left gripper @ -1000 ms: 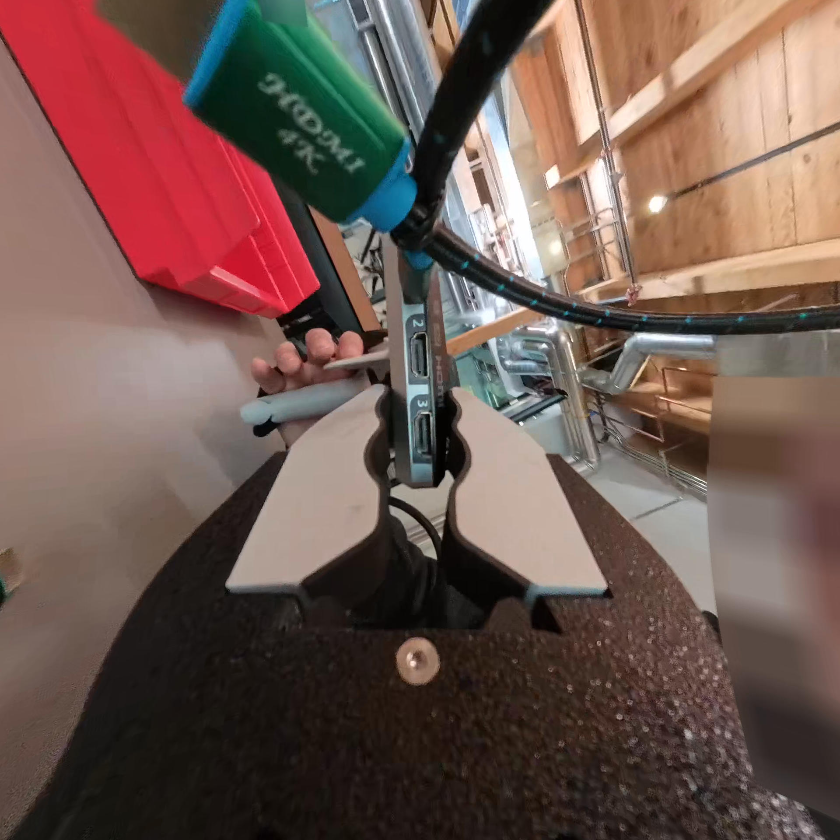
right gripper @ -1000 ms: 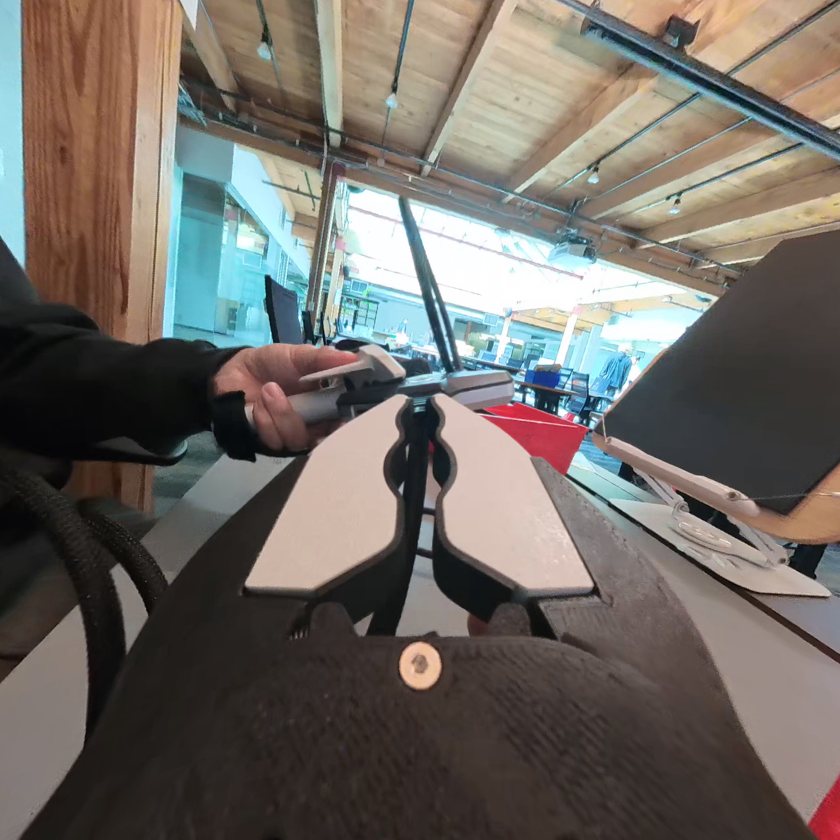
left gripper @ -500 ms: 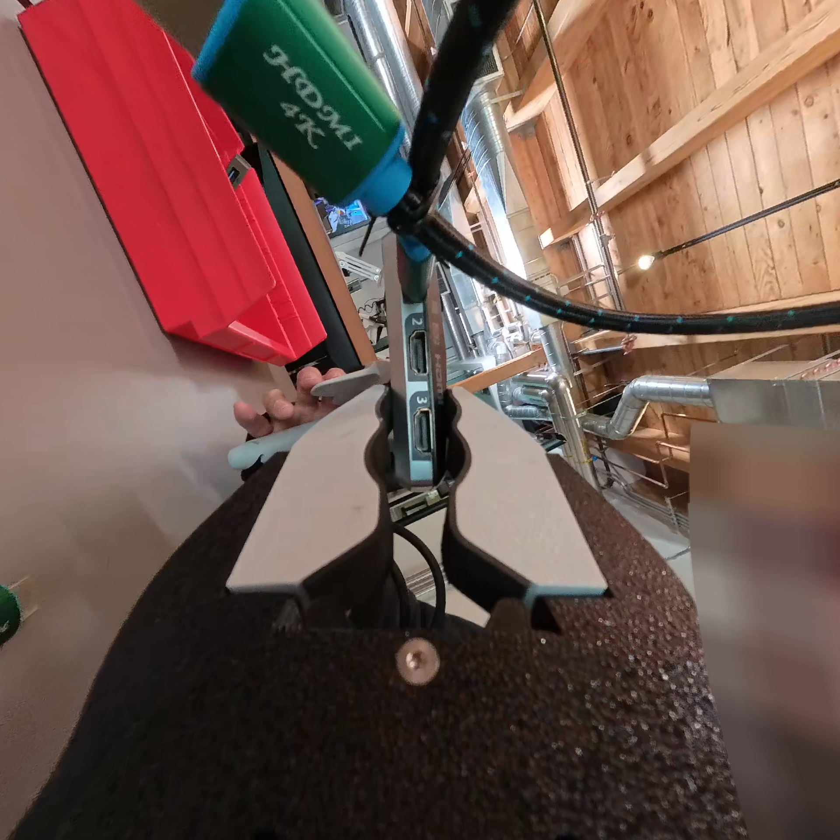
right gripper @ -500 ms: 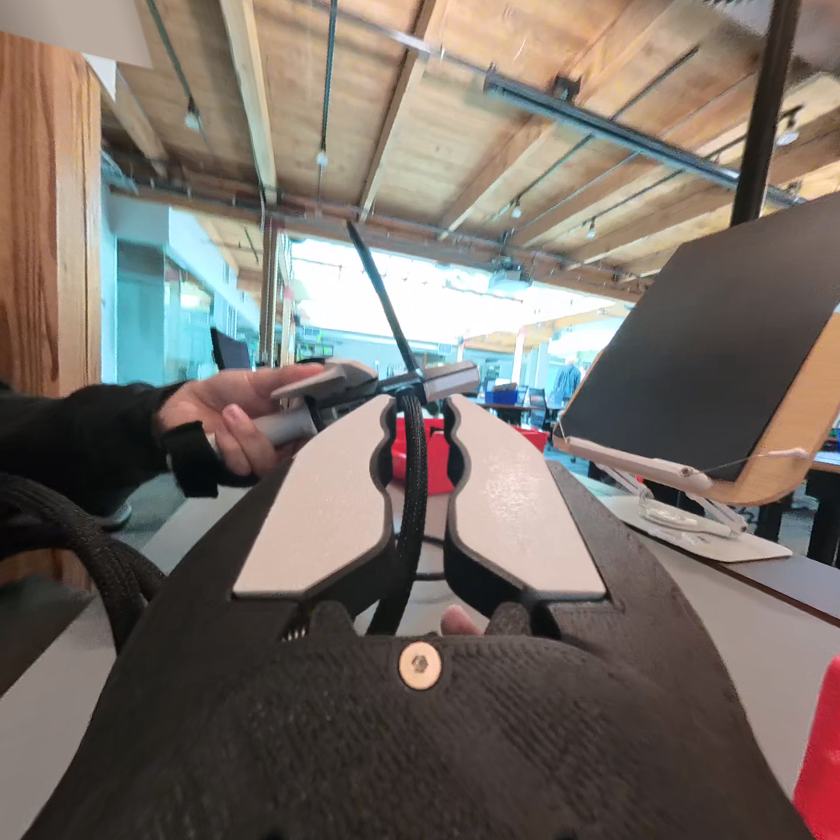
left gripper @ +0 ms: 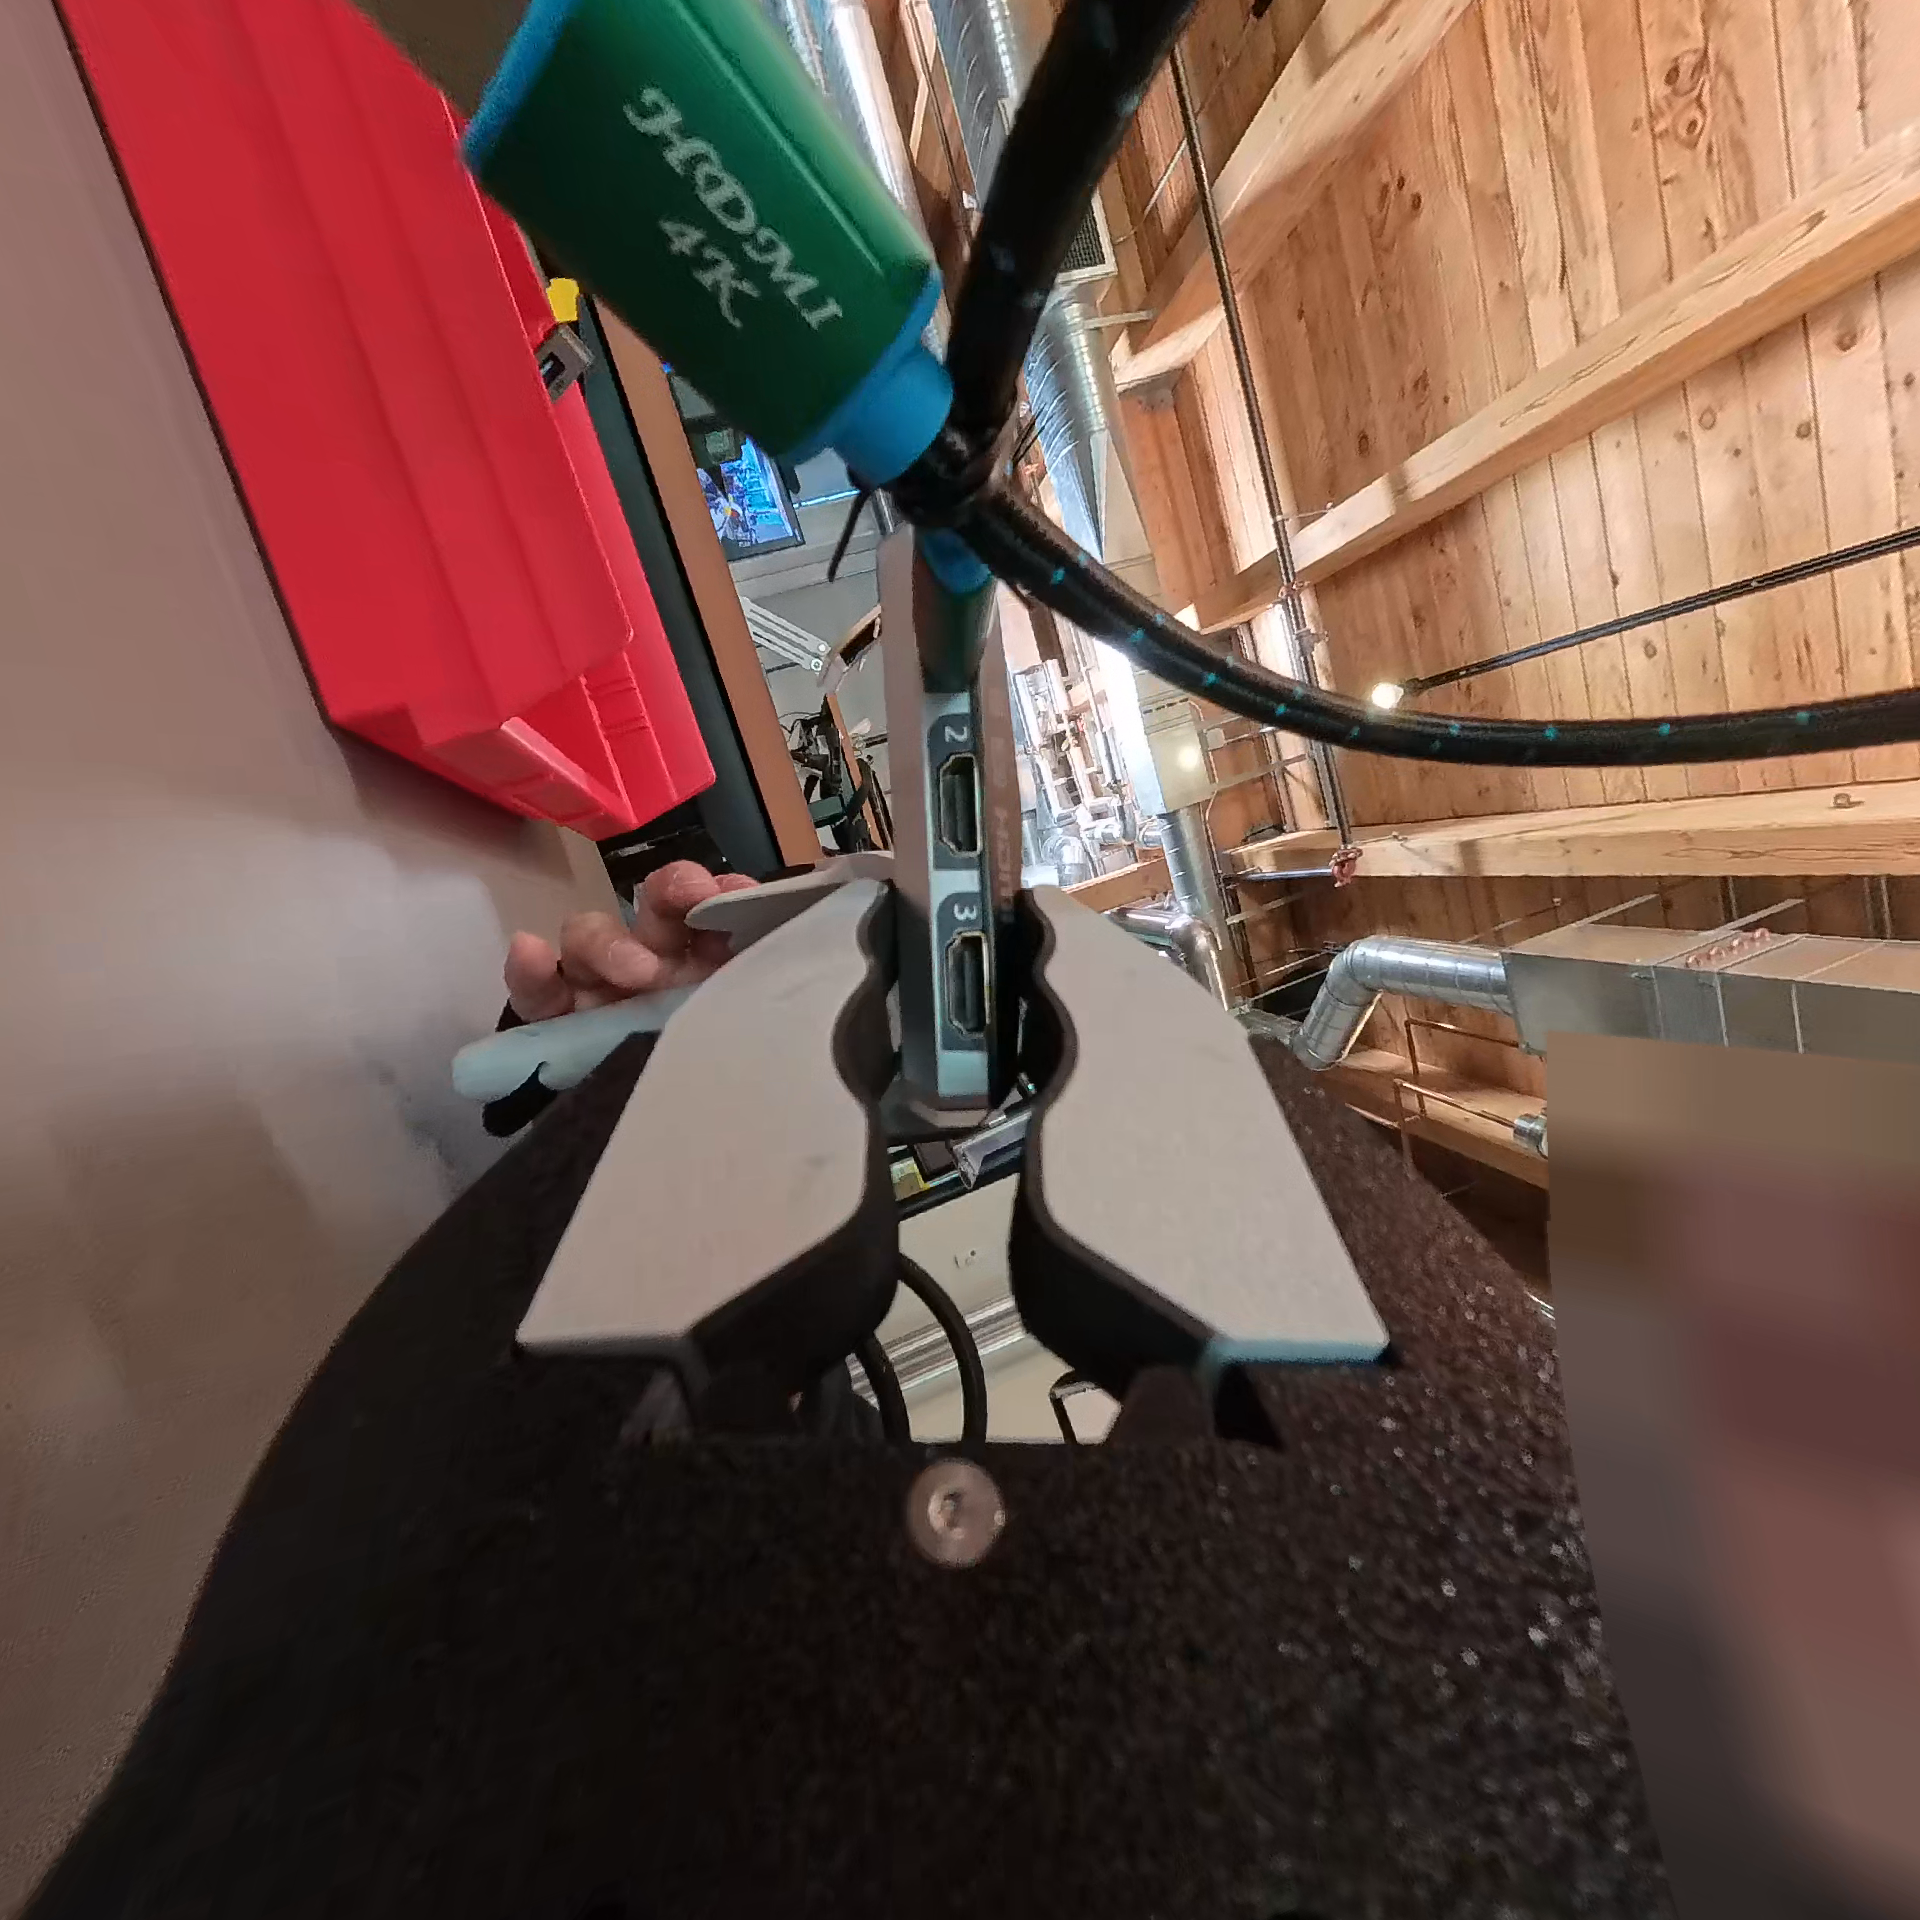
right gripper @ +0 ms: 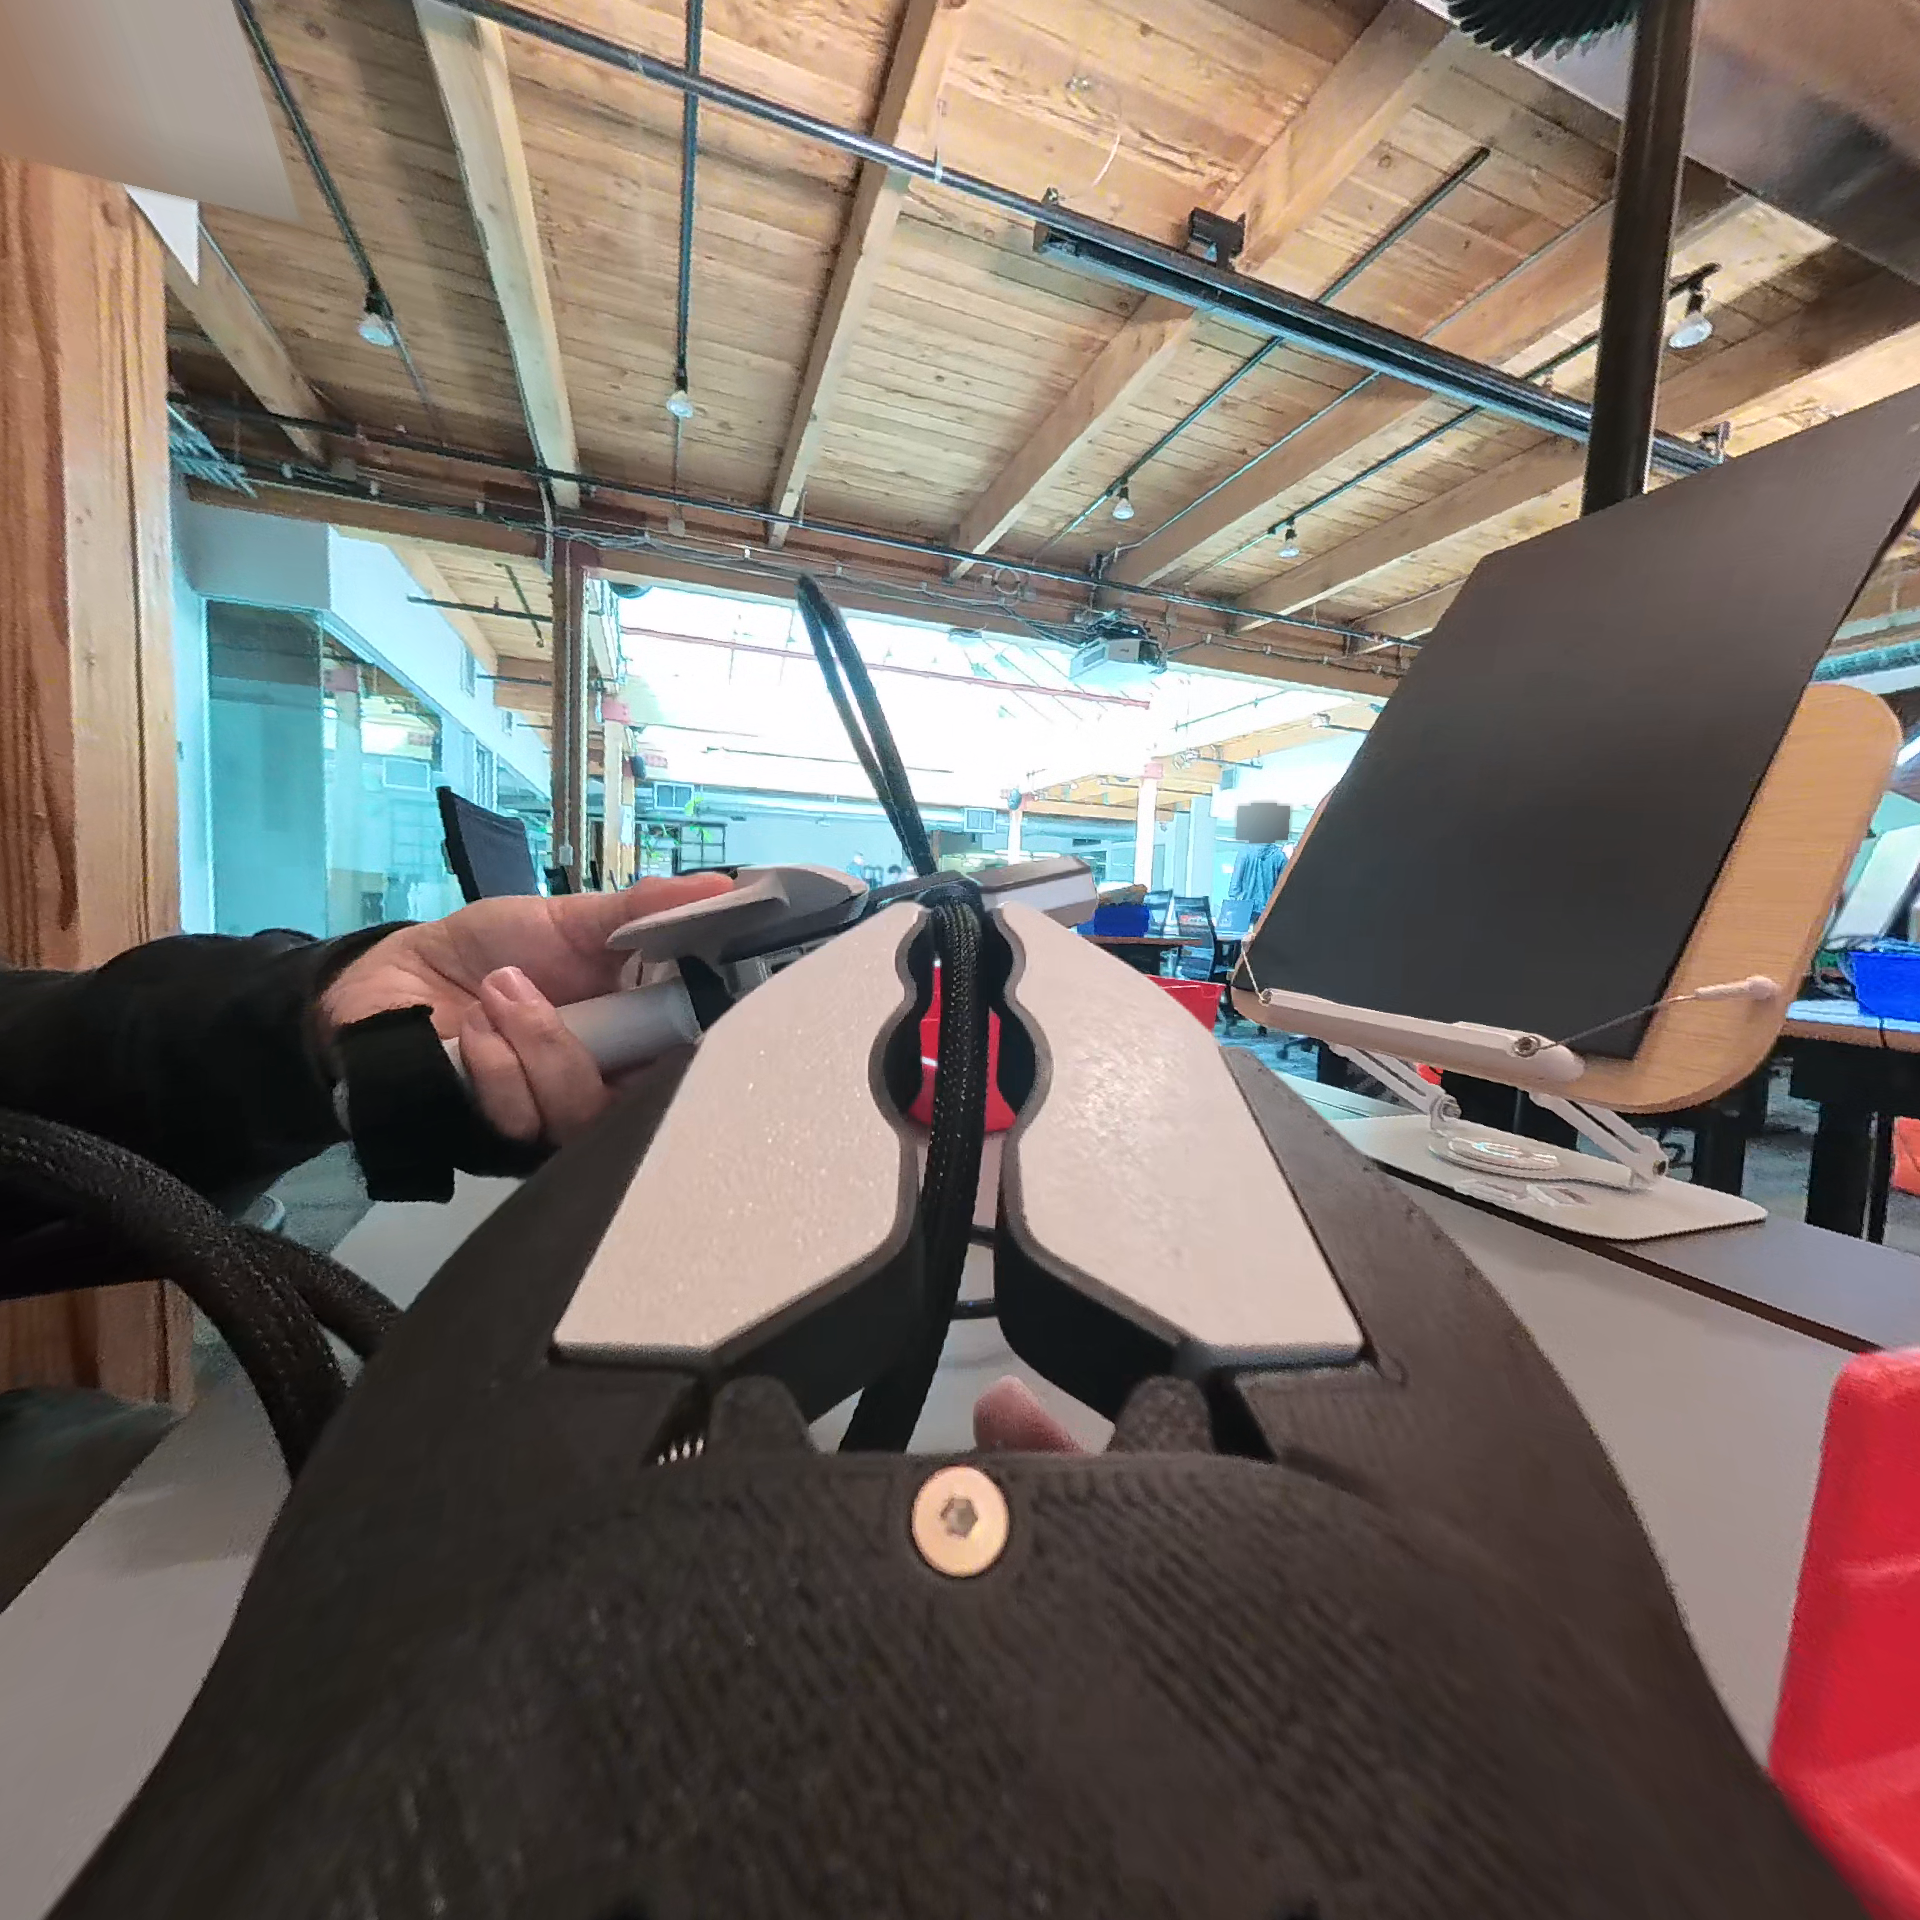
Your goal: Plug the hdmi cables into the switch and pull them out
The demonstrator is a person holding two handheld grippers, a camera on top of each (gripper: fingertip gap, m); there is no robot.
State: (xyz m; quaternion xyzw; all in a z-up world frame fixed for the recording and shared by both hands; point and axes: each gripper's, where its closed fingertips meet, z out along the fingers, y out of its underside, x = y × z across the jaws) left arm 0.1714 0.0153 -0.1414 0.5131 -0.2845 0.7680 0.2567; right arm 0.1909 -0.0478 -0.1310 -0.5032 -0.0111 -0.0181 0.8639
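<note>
My left gripper [left gripper: 956,899] is shut on the grey HDMI switch [left gripper: 956,790], held edge-on with two empty ports facing me. A blue-and-green plug [left gripper: 951,613] sits in the switch's top end. A second green plug [left gripper: 707,218] hangs free above it, tied to the black braided cable [left gripper: 1351,707]. My right gripper [right gripper: 961,920] is shut on the black braided cable [right gripper: 961,1039], right behind the left gripper's grey fingers [right gripper: 748,920]. The hand [right gripper: 499,966] that holds the left gripper shows on the left.
A red bin [left gripper: 364,416] stands on the table, and its corner shows in the right wrist view [right gripper: 1849,1610]. A dark panel on a wooden stand [right gripper: 1558,779] stands on the grey table [right gripper: 1558,1403] at right. A thick braided hose [right gripper: 156,1195] runs at left.
Both views have swung: the panel has moved into the right wrist view and the red bin has shifted in the left. Both grippers have kept their hold. The plug stays in the switch's top end.
</note>
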